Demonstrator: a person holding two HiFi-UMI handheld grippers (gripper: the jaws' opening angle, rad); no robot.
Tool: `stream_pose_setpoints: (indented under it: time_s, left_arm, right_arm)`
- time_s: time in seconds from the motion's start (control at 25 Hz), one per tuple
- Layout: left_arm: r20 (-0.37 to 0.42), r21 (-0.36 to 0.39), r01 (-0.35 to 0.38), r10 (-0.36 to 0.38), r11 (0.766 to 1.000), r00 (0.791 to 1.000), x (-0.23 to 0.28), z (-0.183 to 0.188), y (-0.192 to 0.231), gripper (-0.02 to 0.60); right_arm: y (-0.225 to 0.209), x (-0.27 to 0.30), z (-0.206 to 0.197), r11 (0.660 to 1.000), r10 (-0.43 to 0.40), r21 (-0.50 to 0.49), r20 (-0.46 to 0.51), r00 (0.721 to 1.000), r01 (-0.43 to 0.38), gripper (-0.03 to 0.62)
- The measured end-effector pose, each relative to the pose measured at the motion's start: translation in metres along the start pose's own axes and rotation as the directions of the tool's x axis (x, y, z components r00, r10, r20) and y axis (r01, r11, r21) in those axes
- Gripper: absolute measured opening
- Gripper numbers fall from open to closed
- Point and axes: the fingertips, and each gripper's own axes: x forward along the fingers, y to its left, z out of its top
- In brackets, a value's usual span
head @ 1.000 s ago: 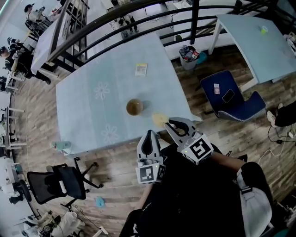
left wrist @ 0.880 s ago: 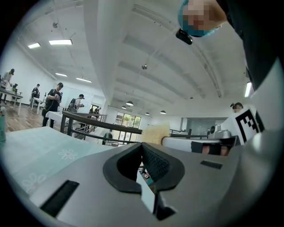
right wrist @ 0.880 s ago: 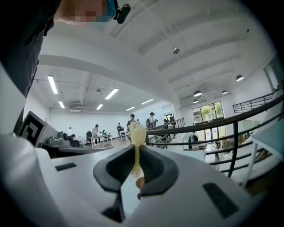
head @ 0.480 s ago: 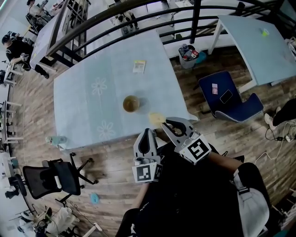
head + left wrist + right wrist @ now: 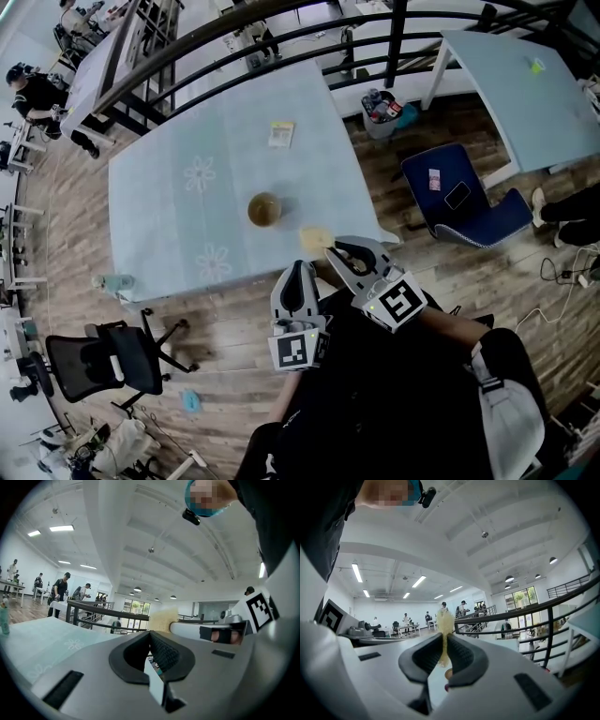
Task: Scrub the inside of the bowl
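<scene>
Desk (image 5: pixel 187 234), one, pale blue with flower prints, railing behind its far edge. Bowl (image 5: pixel 264 209), one, brown, upright on the desk nearer the front edge than the far one, bare cloth open all round it. Small card (image 5: pixel 280 134), one, lying flat towards the far edge, well apart from the bowl. Sponge (image 5: pixel 316 238), one, yellow, over the desk's near edge, near the bowl but not touching it. Left claw (image 5: pixel 298 274), pressed together on nothing, just off the near edge beside the right claw (image 5: pixel 336 251). Right claw pinching the sponge (image 5: pixel 443 630), its tuft standing above the pads. Blue chair (image 5: pixel 464 202), one, right of the desk; black chair (image 5: pixel 112 361), one, on the wooden floor to the near left.
</scene>
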Motion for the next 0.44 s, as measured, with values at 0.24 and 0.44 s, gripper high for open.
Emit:
stream_pose_setpoints:
  time_s: [0.24,0.44]
  left_arm:
    - [-0.009,-0.014,-0.002,0.002,1.000,1.000,-0.0024,-0.0036,0.0005,0.014]
    - [-0.023,-0.031,0.008,-0.009,0.999,1.000,0.0012,-0.0092,-0.0002,0.014]
  right_arm:
    - [0.0031,0.0003,-0.0048,1.000,0.007,0.005,-0.022,1.000,-0.007,0.037]
    - [-0.0002,-0.0016,-0.0088,1.000,-0.002,0.025,-0.024,1.000,0.003,0.037]
